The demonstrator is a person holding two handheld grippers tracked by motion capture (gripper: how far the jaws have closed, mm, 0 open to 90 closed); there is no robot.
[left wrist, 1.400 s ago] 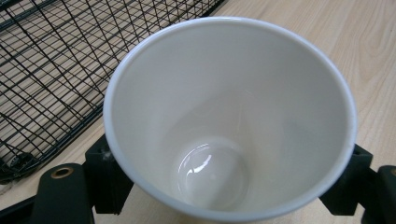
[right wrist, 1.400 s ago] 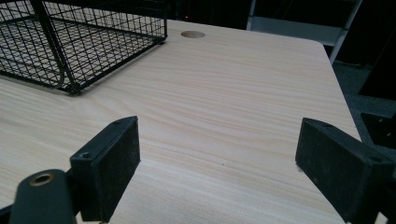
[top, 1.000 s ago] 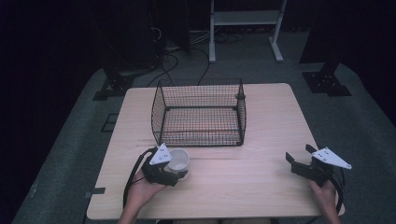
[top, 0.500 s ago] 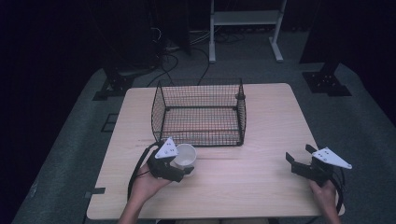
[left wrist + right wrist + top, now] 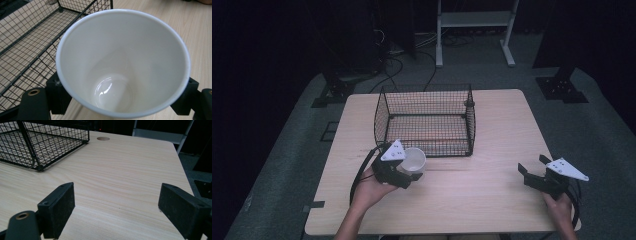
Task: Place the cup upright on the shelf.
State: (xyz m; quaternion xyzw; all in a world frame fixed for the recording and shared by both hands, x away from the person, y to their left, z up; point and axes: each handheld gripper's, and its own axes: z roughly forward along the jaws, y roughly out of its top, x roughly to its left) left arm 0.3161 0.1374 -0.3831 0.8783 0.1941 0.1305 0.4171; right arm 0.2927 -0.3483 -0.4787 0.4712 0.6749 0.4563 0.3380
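Note:
A white cup (image 5: 414, 160) is held off the wooden table (image 5: 472, 195) by my left gripper (image 5: 408, 170), just in front of the black wire basket (image 5: 427, 120). In the left gripper view the cup (image 5: 122, 62) faces the camera with its empty inside showing, and both black pads (image 5: 58, 93) press on its outer wall. The basket (image 5: 27, 42) lies to its left there. My right gripper (image 5: 532, 172) rests low near the table's right front corner, its jaws wide apart over bare wood (image 5: 117, 202) with nothing between them.
The basket's near corner (image 5: 37, 167) stands left of the right gripper. A round cable hole (image 5: 103, 138) sits in the tabletop beyond it. A white metal stand (image 5: 474, 20) and cables lie on the floor behind the table.
My left gripper has lifted the cup and carried it a little to the right, toward the basket's front wall. The right gripper has stayed where it was.

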